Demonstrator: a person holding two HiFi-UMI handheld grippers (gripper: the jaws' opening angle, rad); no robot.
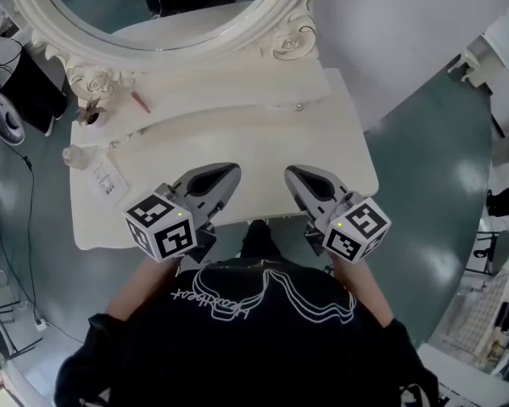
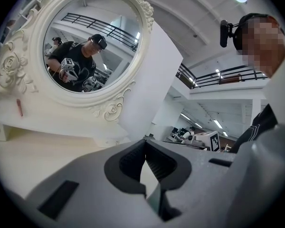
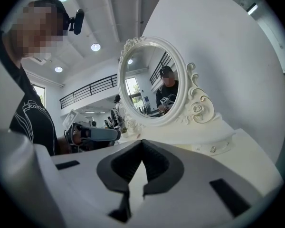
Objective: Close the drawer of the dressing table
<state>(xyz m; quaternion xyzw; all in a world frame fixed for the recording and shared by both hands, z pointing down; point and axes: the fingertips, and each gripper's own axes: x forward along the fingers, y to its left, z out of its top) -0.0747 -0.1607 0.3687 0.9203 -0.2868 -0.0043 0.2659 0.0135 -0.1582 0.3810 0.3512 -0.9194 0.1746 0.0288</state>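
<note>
The white dressing table (image 1: 237, 142) with its oval mirror (image 1: 157, 7) stands in front of me. In the head view no drawer front sticks out past its front edge (image 1: 237, 223). A small knob (image 1: 299, 107) shows on the raised shelf under the mirror. My left gripper (image 1: 231, 173) and right gripper (image 1: 293, 175) hover side by side over the front of the tabletop, both pointing at the mirror. Both are shut with nothing between the jaws, as the left gripper (image 2: 145, 139) and right gripper (image 3: 142, 140) show in their own views. Neither touches the table.
On the left part of the tabletop lie a pink stick (image 1: 141, 102), a small vase with a dried flower (image 1: 92, 115), a clear jar (image 1: 75, 157) and a printed card (image 1: 108, 179). A black bag (image 1: 25, 83) sits on the green floor at the left. A white wall panel (image 1: 407, 24) rises behind on the right.
</note>
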